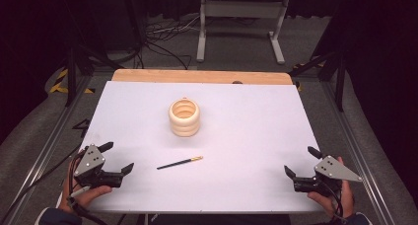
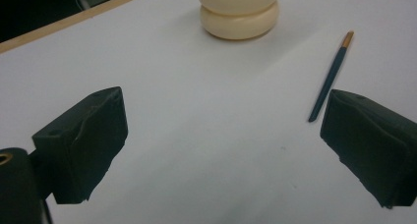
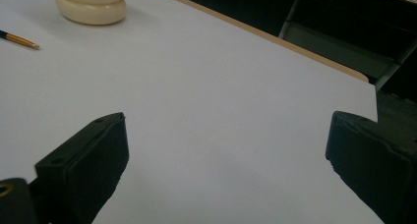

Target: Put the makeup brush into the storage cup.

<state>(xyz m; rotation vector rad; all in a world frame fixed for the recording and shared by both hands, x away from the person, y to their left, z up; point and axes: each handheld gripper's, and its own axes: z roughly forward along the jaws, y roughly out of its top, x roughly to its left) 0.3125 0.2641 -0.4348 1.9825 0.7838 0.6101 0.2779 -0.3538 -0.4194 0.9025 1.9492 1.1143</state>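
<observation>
The left gripper (image 1: 115,157) rests at the near left of the white worktop (image 1: 246,131) with its jaws wide apart and nothing between them; in the left gripper view (image 2: 221,135) bare white surface lies in the gap. The right gripper (image 1: 301,161) sits at the near right, its jaws likewise spread and empty, and the right gripper view (image 3: 226,150) shows plain worktop between them. A pencil (image 1: 179,162) lies flat on the worktop between the two grippers, nearer the left one and well apart from the right. In the left gripper view the pencil (image 2: 330,76) runs slantwise, its dark end just beside the tip of the jaw on that view's right, apart from it as far as one can tell, and its tan end pointing away toward the pot. In the right gripper view the pencil (image 3: 18,39) is cut off by the left edge, so just its gold tip and a short dark stretch appear. A cream ribbed pot (image 1: 184,117) stands upright beyond the pencil, near the worktop's middle, apart from it. Its top is cut off in the left gripper view (image 2: 239,17) and in the right gripper view (image 3: 91,8). The inside of the pot is hard to make out. A hand (image 1: 91,194) holds each gripper from below, partly hidden by the tool.
</observation>
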